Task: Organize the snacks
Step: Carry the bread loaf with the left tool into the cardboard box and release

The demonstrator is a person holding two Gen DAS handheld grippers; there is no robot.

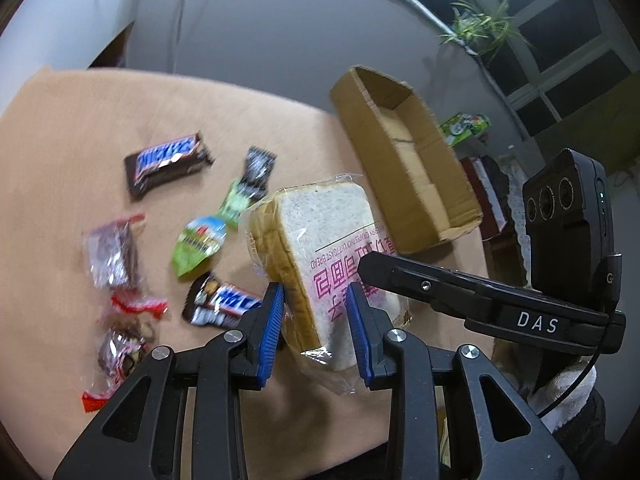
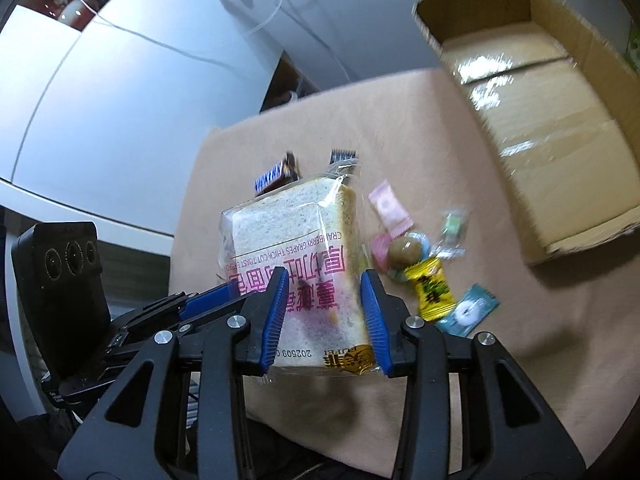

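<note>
A clear-wrapped pack of sliced toast bread [image 1: 320, 232] [image 2: 288, 232] with pink lettering hangs above the tan tabletop. My left gripper [image 1: 316, 332] is shut on its lower edge, blue pads on either side of the slices. From the right, my right gripper [image 1: 384, 268] reaches in against the pack's printed face. In the right wrist view that gripper [image 2: 326, 312] is shut across the pack's bottom, and the left gripper [image 2: 224, 292] comes in from the left. An empty open cardboard box [image 1: 412, 184] [image 2: 540, 128] lies beyond, to the right.
Loose snacks lie on the tan cloth [image 1: 60, 160]: two Snickers bars [image 1: 166, 164] [image 1: 224, 300], green packets [image 1: 200, 242], clear red-ended packets [image 1: 112, 252]. Small sweets lie by the box, one yellow [image 2: 430, 288], one teal [image 2: 466, 312], one pink [image 2: 388, 206]. The table drops off behind.
</note>
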